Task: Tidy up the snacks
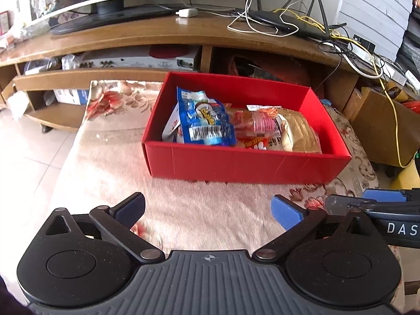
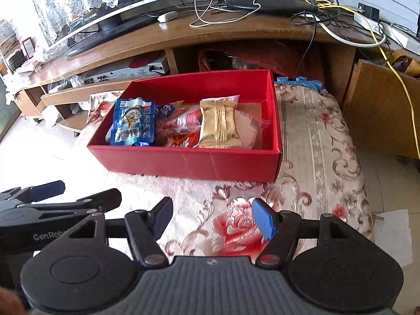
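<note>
1. Left wrist view: the left gripper has its fingers spread wide with nothing between them, only the flowery cloth below
2. The red box sits ahead of the fingers, well apart from them, and a bit to the right finger's side
3. Inside it lie a blue snack bag, a clear pack with red print and a wrapped loaf of bread
4. The box's long side runs across the view, from one finger's side to the other
5. Right wrist view: the right gripper is partly open and holds nothing, and a red rose on the cloth shows in the gap
6. The box is ahead of these fingers and a bit to the left finger's side, its long side running across
7. The blue bag stands with its top end away from the fingers, and so does a gold packet
8. No snacks lie on the cloth outside the box, so the job looks nearly done or done
</note>
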